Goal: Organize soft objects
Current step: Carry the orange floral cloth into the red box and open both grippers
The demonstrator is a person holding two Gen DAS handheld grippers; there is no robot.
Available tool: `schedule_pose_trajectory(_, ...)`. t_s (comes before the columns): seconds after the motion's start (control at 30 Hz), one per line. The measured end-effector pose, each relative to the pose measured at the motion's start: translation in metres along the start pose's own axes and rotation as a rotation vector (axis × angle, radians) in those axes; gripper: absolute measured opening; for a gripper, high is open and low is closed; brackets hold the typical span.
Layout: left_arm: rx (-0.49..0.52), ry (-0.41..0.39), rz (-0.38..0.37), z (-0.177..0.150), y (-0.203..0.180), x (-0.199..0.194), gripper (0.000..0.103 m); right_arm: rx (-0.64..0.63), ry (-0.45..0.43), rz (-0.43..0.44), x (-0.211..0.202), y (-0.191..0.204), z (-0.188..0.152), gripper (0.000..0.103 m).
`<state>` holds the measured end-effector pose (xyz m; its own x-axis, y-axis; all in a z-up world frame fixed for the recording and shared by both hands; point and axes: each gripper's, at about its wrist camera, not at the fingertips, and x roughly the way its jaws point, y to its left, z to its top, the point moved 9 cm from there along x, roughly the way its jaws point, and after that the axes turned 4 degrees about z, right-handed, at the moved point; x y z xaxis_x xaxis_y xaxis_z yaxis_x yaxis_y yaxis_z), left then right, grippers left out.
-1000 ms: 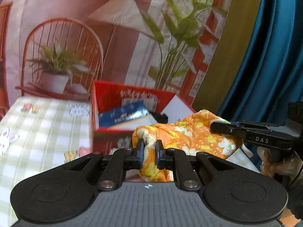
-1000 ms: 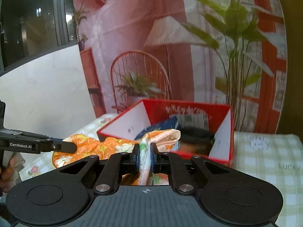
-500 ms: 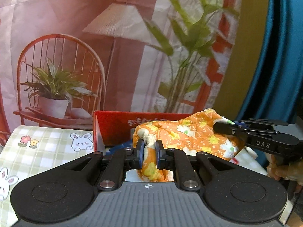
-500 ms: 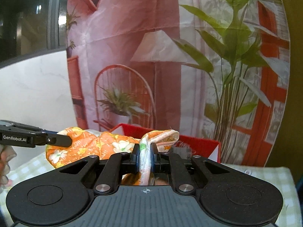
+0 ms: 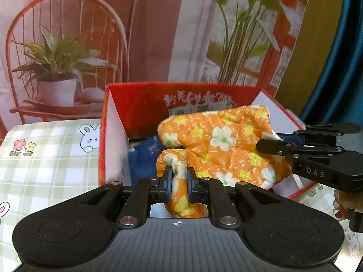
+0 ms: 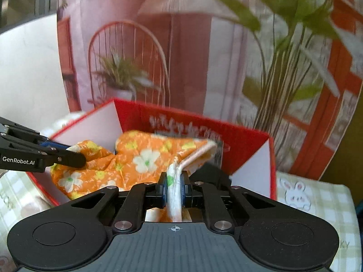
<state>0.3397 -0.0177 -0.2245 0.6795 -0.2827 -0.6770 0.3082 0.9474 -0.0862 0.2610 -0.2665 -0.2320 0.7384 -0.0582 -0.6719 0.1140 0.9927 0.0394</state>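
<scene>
While the left gripper [image 5: 179, 184] is pinching one bunched end of the cloth [image 5: 224, 142] and the right gripper [image 6: 174, 187] is clamping the other, the cloth is hanging over the box [image 5: 140, 106]; both should be lowering level, releasing together.

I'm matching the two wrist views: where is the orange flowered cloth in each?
Left wrist: orange flowered cloth at centre and right, over the red box.
Right wrist: the cloth at centre and left, over the same box.
Shared landmark: the white printed lettering on the box's back wall.
</scene>
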Motion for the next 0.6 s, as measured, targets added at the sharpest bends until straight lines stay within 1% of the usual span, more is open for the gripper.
schedule_pose_trajectory(0.13, 0.013, 0.026, -0.004, 0.0, -0.003, 0.004, 0.015, 0.011, 0.029, 0.002, 0.002, 0.0, -0.004, 0.012)
schedule_pose_trajectory(0.27, 0.022, 0.054, -0.007, -0.008, -0.004, 0.005, 0.015, 0.019, 0.052, 0.009, 0.002, 0.001, -0.005, 0.012)
schedule_pose_trajectory(0.4, 0.012, 0.055, -0.002, -0.01, -0.004, 0.002, 0.015, 0.026, 0.065, 0.009, 0.004, -0.001, -0.008, 0.013)
schedule_pose_trajectory(0.47, 0.019, 0.038, 0.006, -0.007, -0.004, -0.003, 0.019, 0.028, 0.061, 0.008, 0.002, -0.002, -0.007, 0.017)
schedule_pose_trajectory(0.5, 0.021, 0.031, 0.005, -0.005, -0.005, -0.005, 0.023, 0.025, 0.056, 0.002, 0.001, -0.002, -0.006, 0.022)
schedule_pose_trajectory(0.53, 0.022, 0.023, 0.005, -0.004, -0.005, -0.008, 0.033, 0.022, 0.049, -0.002, -0.001, -0.002, -0.005, 0.025)
schedule_pose_trajectory(0.57, 0.021, 0.013, 0.009, -0.002, -0.005, -0.011, 0.039, 0.019, 0.038, -0.005, -0.004, -0.002, -0.004, 0.027)
schedule_pose_trajectory(0.6, 0.019, 0.001, 0.015, 0.0, -0.005, -0.014, 0.053, 0.015, 0.027, -0.01, -0.006, -0.002, -0.003, 0.03)
